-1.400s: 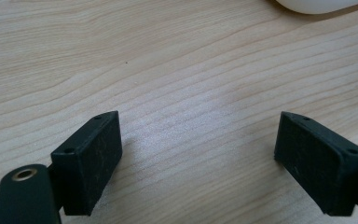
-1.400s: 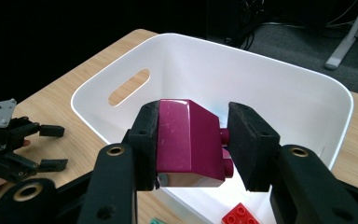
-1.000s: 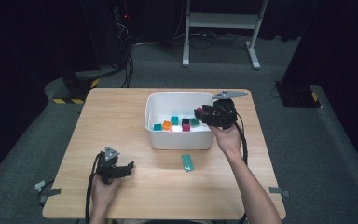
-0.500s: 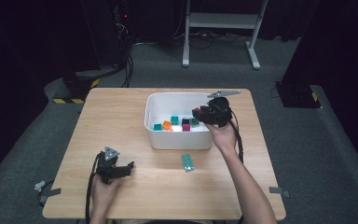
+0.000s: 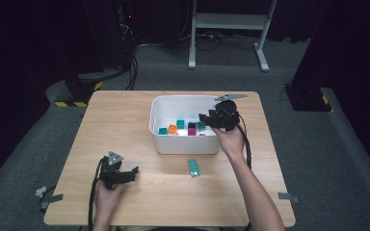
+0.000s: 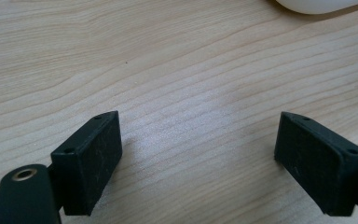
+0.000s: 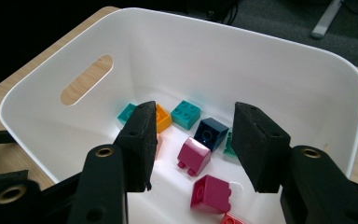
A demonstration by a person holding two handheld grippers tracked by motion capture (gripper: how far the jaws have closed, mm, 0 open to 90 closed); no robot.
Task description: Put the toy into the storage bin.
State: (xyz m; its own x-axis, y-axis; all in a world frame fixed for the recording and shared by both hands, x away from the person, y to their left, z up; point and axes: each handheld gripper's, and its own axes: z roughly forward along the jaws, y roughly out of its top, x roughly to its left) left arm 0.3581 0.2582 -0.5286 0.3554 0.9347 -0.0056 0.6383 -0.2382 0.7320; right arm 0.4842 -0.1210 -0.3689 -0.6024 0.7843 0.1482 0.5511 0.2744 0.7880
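We look down from above the bench's (image 5: 125, 120) near edge; our right claw (image 7: 193, 144) camera peers closely into the bin (image 7: 270, 60), shared with the high view.

Right gripper view: orange brick (image 7: 163, 119) partly hidden behind one jaw; red brick (image 7: 231, 219) cut by bottom edge. Left gripper view: white bin (image 6: 319, 4) cut by top edge.

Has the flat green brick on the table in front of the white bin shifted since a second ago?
No. The flat green brick lies at the same spot on the wooden table, just in front of the white plastic bin, as before.
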